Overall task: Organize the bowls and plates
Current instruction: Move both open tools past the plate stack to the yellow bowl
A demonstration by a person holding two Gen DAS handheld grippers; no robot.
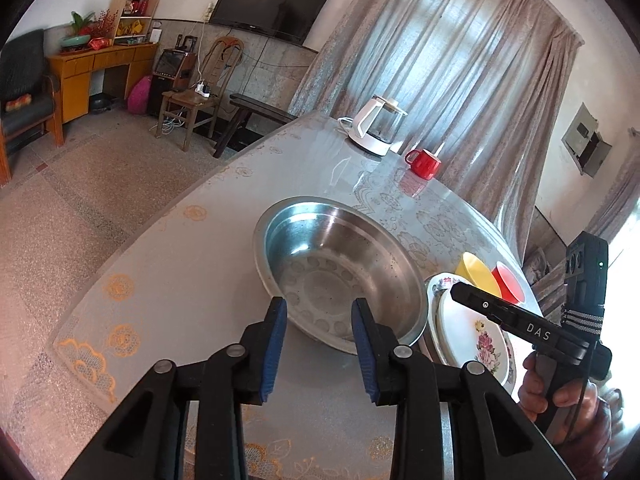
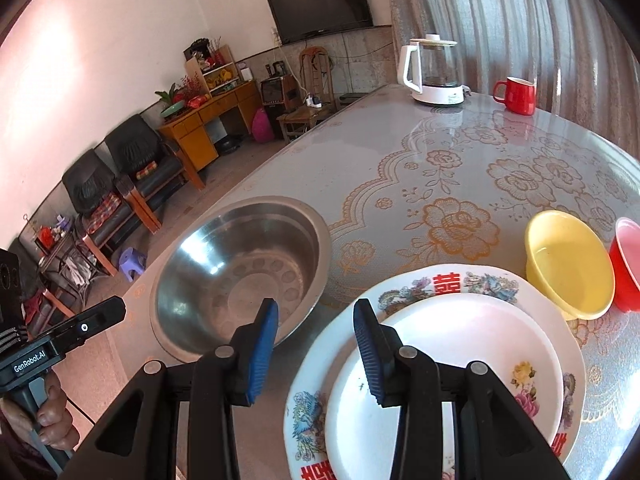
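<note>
Open claw (image 2: 316, 312), stacked floral plates (image 2: 460, 344)

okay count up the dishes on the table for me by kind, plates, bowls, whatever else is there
Plates: 2, a small white plate stacked on a large patterned plate
Bowls: 3, steel bowl, yellow bowl, red bowl
Mugs: 1, red mug
Kettles: 1, kettle
Total: 7

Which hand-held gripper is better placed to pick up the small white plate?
Right. The right hand-held gripper is open directly above the small white plate; the left hand-held gripper faces the steel basin.
</note>
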